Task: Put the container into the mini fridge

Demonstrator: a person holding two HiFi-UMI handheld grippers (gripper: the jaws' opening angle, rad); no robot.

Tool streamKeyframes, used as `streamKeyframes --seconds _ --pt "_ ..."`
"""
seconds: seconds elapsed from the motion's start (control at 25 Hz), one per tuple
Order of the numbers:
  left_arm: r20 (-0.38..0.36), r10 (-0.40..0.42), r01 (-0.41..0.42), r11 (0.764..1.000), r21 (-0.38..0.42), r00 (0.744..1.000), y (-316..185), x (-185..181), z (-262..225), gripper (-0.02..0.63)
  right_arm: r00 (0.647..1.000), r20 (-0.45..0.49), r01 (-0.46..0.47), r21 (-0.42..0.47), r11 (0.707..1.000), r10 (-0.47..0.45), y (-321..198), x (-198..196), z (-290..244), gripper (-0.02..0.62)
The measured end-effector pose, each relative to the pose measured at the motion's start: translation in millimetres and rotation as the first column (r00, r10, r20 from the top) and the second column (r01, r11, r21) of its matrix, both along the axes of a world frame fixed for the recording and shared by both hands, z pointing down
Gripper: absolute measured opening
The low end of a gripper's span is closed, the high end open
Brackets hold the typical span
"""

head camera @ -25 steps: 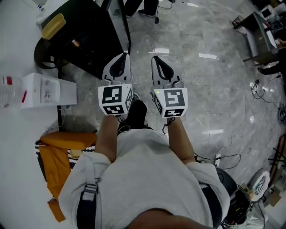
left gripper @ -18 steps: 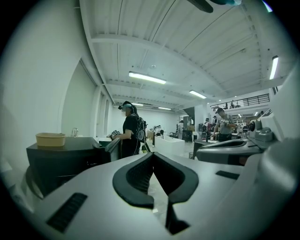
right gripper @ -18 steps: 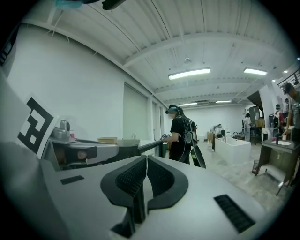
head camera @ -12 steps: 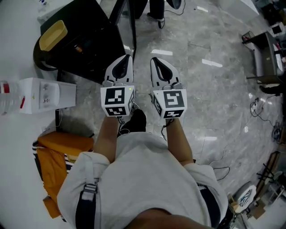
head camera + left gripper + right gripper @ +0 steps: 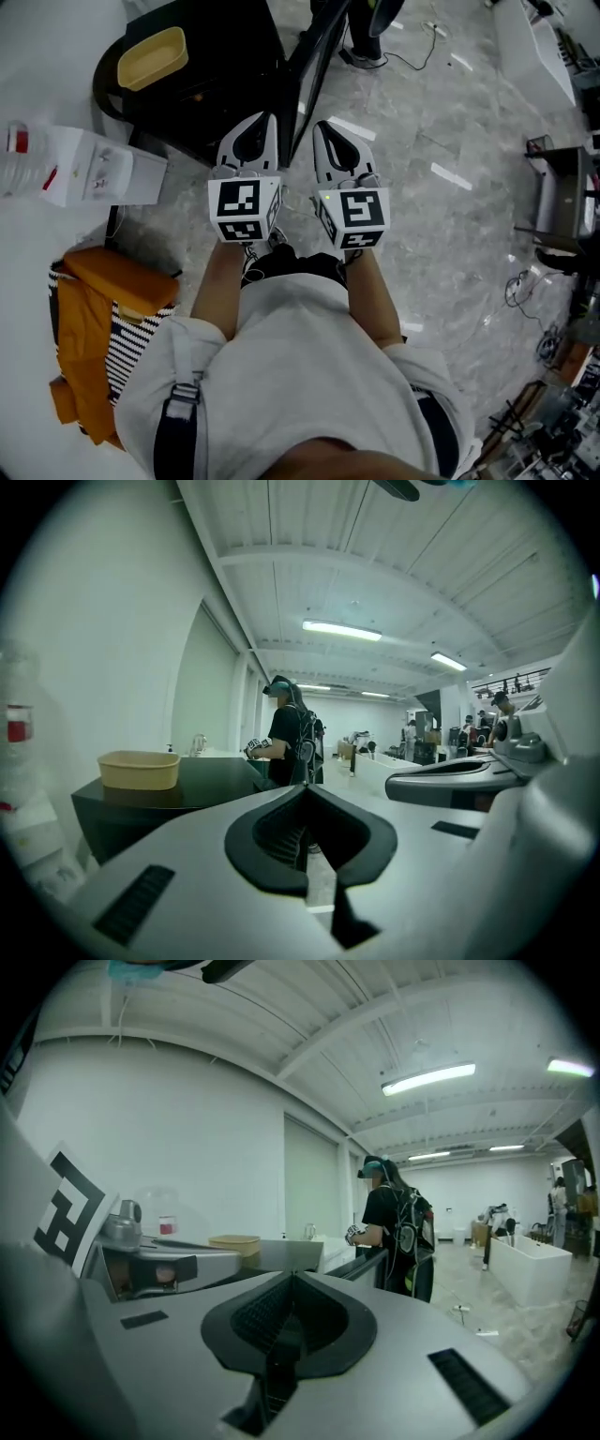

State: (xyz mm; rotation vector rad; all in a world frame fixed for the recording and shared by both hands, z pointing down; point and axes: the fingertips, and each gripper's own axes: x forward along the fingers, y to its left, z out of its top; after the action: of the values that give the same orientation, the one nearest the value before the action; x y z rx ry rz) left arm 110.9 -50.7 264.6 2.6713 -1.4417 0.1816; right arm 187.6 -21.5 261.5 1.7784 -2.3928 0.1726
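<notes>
Yellow container (image 5: pixel 155 56) sits atop black mini fridge (image 5: pixel 234 70).

Right gripper (image 5: pixel 289 1290) jaws together, nothing between. Left gripper (image 5: pixel 141 1265) alongside at left. Beyond, yellow container (image 5: pixel 234 1240) sits on black cabinet (image 5: pixel 298 1254); person with backpack (image 5: pixel 398 1232) stands near it.

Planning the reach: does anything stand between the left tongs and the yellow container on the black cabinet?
Nothing visible does. The container sits in the open on top of the black cabinet, ahead and to the left of the shut left tongs, with only air between them.
</notes>
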Motion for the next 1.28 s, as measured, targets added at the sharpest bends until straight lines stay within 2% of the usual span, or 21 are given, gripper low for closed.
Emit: streamKeyframes --seconds 0.2,0.4,0.56,0.72,1.04,1.28 --pt "0.005 -0.113 0.113 0.994 -0.005 0.994 -28 -31 2 0.012 0.994 0.000 0.113 -0.001 0.994 -0.113 -40 -29 0 0.040" --pt "0.027 -0.265 0.266 0.964 -0.020 0.964 -51 -66 5 0.012 0.962 0.011 0.273 -0.010 0.962 -0.273 -77 -65 2 0.038" --pt "0.024 -0.385 0.385 0.923 -0.015 0.923 -68 -87 -3 0.012 0.918 0.006 0.396 -0.006 0.918 -0.396 -101 -90 -8 0.040" --pt "0.009 -0.514 0.514 0.857 -0.036 0.858 -77 -109 1 0.012 0.869 0.024 0.494 0.005 0.870 -0.494 -121 -113 -13 0.040" --pt "0.046 -0.630 0.631 0.773 -0.057 0.776 -89 -159 5 0.012 0.825 0.031 0.565 -0.015 0.825 -0.564 -137 -141 -4 0.040" --pt "0.066 -0.639 0.642 0.765 -0.054 0.766 -112 -198 13 0.012 0.832 0.022 0.555 -0.012 0.832 -0.555 -162 -170 2 0.040"
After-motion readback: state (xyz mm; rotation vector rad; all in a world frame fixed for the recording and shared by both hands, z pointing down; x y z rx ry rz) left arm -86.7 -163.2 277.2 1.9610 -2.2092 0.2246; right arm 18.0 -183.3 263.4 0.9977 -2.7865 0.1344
